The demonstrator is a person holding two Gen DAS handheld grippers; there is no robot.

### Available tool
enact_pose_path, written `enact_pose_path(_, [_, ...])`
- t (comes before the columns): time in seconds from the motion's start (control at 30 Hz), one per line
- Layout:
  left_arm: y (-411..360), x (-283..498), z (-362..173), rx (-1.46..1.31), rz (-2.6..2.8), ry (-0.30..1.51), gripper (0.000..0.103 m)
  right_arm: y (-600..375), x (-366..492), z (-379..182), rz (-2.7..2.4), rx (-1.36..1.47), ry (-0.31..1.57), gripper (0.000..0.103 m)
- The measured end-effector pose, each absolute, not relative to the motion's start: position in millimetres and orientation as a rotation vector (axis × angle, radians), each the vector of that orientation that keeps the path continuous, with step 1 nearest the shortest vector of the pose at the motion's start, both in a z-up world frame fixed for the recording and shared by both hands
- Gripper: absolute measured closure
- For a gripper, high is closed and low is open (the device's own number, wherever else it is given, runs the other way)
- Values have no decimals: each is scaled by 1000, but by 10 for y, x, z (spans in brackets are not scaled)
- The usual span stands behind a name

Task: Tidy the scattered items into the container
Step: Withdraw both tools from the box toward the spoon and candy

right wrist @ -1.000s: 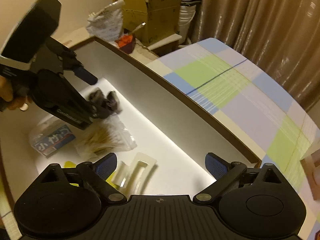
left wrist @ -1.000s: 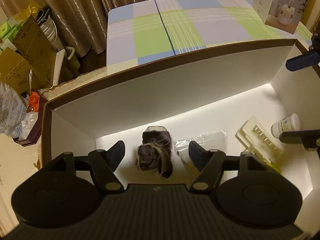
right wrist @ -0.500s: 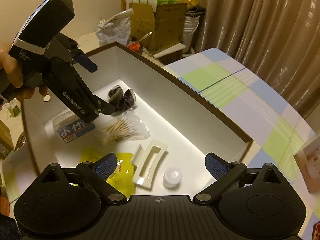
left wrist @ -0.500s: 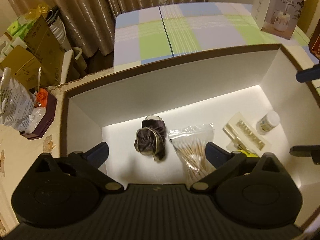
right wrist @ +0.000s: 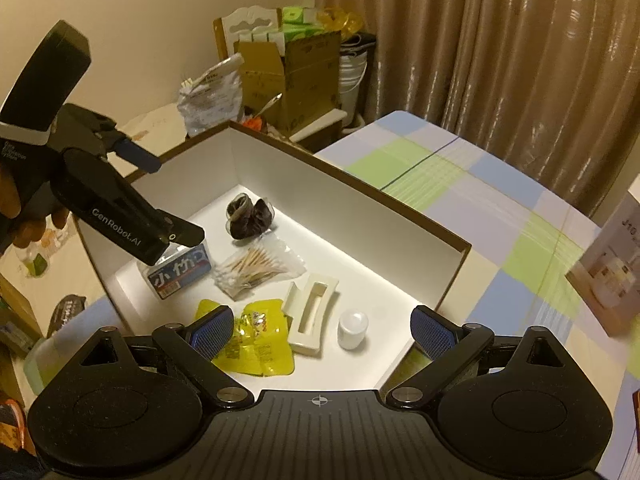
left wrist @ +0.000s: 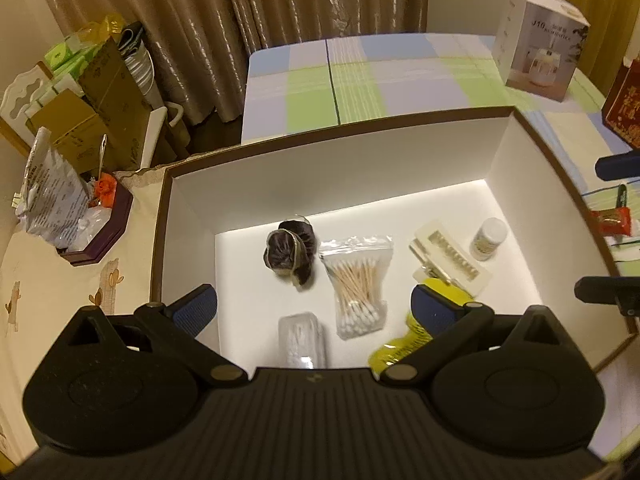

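Observation:
A white box with a brown rim [left wrist: 360, 124] [right wrist: 352, 184] holds a dark scrunchie [left wrist: 290, 252] [right wrist: 250, 218], a bag of cotton swabs [left wrist: 356, 280] [right wrist: 256, 266], a cream hair clip [left wrist: 450, 256] [right wrist: 314, 320], a small white bottle [left wrist: 488, 234] [right wrist: 352, 330], yellow packets [left wrist: 404, 344] [right wrist: 256, 338] and a clear toothpick box [left wrist: 302, 340] [right wrist: 180, 272]. My left gripper [left wrist: 314, 308] [right wrist: 160, 200] is open and empty above the box's near left part. My right gripper [right wrist: 322, 332] is open and empty above the box's right end; its fingertips [left wrist: 612, 164] show in the left wrist view.
A red snack packet [left wrist: 612, 220] and a dark pen [left wrist: 622, 196] lie on the checked tablecloth [left wrist: 360, 76] right of the box. A white product carton [left wrist: 540, 36] and a red box [left wrist: 624, 108] stand beyond. A dark tray with bags [left wrist: 96, 224] sits left.
Both grippers have risen and pulled back from the box, so more of its floor shows. My left gripper opened wider and left the scrunchie lying on the floor.

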State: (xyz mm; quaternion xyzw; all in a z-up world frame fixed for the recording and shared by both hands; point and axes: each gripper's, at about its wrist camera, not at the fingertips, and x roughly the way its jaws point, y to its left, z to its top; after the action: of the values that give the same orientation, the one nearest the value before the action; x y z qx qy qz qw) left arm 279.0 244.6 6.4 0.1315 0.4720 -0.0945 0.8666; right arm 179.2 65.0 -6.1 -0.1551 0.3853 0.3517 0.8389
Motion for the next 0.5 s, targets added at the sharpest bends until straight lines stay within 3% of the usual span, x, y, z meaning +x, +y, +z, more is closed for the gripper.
enact_pose_path(0.5, [2310, 1972, 375, 230, -160, 915, 1, 280, 1210, 61, 771, -289, 780, 3])
